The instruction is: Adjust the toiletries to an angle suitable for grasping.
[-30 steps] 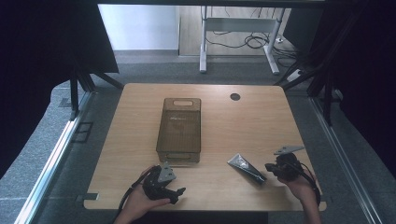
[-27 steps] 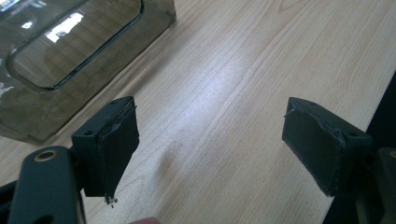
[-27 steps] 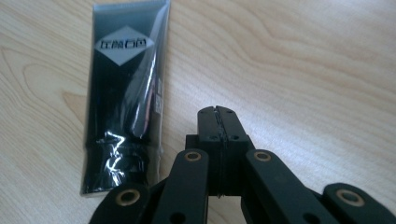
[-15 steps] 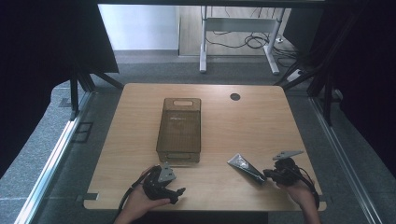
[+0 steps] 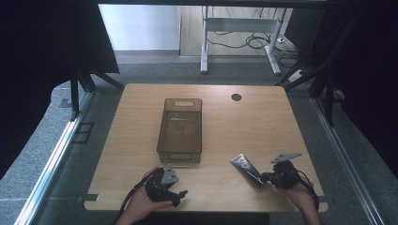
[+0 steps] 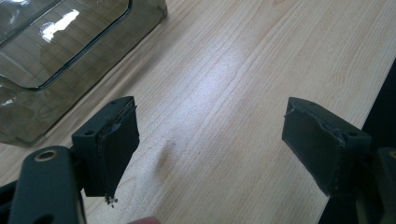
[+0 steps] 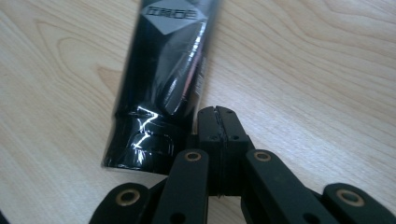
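A black tube [image 5: 247, 168] is seen lying flat on the wooden table [image 5: 263, 122], toward 5 o'clock from the table's middle, with its flat crimped end pointing to 11 o'clock and its cap end toward the right gripper [image 5: 271, 177]. It is judged to be light and soft in the body, with a glossy skin that may slip; the cap end, shown in the right gripper view [image 7: 140, 144], looks stiffer and rounder, so a hold across the body just above the cap is thought to be safer than one on the thin crimped end. The right gripper [image 7: 218, 122] is pressed closed with nothing between its jaws, its tip just beside the tube's cap end; whether it touches the tube cannot be told. The left gripper [image 6: 210, 144] is held wide apart over bare wood, at about 7 o'clock of the table. A dark clear plastic bin [image 5: 181, 129] stands near the middle, empty as far as can be seen, its corner visible in the left gripper view [image 6: 56, 51]. A small round hole [image 5: 236, 97] is found at 1 o'clock. Nothing is seen standing between the tube and the bin.
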Demonstrator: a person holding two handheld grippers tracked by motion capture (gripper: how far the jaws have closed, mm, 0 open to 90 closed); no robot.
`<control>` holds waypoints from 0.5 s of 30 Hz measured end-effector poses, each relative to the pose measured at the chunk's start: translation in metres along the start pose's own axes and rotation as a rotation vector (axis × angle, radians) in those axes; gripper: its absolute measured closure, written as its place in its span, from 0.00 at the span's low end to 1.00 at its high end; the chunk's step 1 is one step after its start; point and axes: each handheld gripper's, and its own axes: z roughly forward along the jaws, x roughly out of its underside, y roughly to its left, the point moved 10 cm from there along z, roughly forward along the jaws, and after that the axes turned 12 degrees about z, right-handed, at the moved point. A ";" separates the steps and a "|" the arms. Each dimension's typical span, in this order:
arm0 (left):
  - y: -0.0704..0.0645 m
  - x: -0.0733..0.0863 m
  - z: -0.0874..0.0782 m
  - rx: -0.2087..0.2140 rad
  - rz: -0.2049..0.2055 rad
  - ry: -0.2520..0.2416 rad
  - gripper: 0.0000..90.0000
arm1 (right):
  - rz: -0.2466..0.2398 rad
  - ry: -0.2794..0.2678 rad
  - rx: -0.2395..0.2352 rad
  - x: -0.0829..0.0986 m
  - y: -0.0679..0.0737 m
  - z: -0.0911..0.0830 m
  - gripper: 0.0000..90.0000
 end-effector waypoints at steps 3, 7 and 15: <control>0.000 0.000 0.000 0.001 0.000 0.000 0.21 | -0.010 0.001 -0.005 0.000 0.004 0.000 1.00; -0.002 0.000 0.002 0.005 0.004 0.006 0.21 | -0.031 0.002 -0.021 -0.001 0.015 0.000 1.00; -0.008 0.001 0.006 0.030 0.028 0.024 0.21 | -0.063 0.031 -0.044 0.001 0.028 0.010 1.00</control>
